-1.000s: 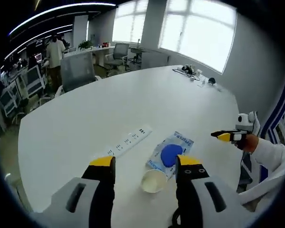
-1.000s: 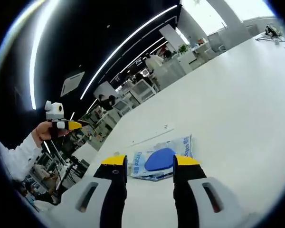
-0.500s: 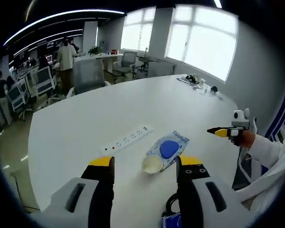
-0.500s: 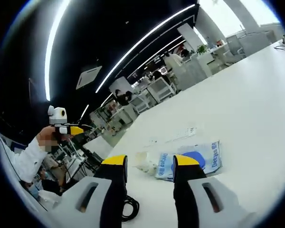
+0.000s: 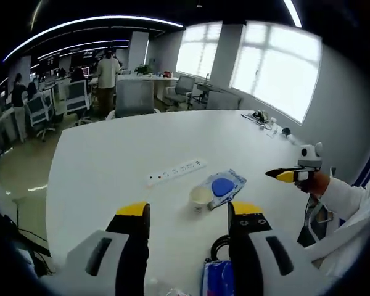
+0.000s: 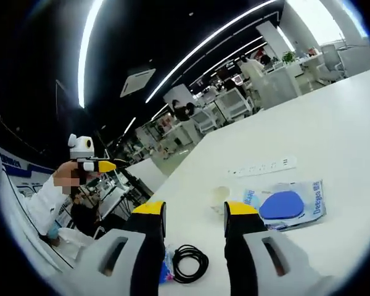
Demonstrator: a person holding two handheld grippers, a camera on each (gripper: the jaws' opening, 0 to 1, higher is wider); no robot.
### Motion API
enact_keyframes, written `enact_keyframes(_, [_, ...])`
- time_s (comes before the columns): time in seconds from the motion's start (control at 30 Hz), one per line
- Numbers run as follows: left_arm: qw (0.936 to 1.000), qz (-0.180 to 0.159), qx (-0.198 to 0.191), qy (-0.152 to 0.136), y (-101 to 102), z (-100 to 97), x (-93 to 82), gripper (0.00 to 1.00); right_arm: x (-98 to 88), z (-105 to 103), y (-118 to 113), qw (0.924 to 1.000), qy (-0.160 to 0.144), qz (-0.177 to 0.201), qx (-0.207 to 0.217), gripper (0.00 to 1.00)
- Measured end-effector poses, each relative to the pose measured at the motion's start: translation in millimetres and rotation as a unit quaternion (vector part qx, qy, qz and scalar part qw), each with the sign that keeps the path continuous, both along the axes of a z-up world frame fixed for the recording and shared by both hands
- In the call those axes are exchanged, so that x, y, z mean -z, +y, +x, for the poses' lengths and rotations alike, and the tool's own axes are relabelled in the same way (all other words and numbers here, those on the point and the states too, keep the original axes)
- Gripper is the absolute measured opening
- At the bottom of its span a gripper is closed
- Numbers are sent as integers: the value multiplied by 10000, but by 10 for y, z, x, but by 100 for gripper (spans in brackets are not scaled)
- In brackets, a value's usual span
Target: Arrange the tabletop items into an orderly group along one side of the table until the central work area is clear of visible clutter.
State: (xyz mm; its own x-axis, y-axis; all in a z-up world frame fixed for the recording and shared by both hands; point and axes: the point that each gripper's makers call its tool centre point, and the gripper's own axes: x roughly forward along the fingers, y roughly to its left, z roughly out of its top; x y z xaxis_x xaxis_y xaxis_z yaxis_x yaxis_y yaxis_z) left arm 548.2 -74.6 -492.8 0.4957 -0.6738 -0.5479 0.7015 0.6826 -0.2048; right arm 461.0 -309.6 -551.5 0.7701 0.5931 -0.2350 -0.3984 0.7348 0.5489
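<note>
Both views pulled back | power strip long axis left-right | both hand-held grippers apart, empty

blue print on packet, unreadable

white table, blue-and-white packet, black cable, white power strip

Partly hidden behind the right jaw in the left gripper view: black cable coil, blue packet cut by bottom edge; far-end desk clutter too small to identify.
</note>
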Motion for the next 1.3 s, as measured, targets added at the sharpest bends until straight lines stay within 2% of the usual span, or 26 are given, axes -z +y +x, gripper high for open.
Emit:
enact_keyframes(0.13, [9997, -65, -202, 74, 182, -116, 82, 50, 19, -31, 174, 9998, 26, -34, -209, 36])
enact_keyframes(0.17, [9994, -50, -319, 99, 284, -154, 130, 50, 37, -38, 233, 9996, 51, -50, -282, 36])
enact_keyframes(0.53, [9952, -340, -860, 326, 683, -471, 362, 50, 74, -42, 825, 9946, 175, -134, -1019, 36])
enact_keyframes(0.9, [9887, -535, -1288, 543, 1061, -772, 645, 51, 160, 54, 1474, 9829, 286, -340, -1788, 36])
enact_keyframes(1.3, [9796, -802, -1652, 813, 1351, -1042, 975, 51, 480, 60, 2112, 9678, 654, -445, -2388, 36])
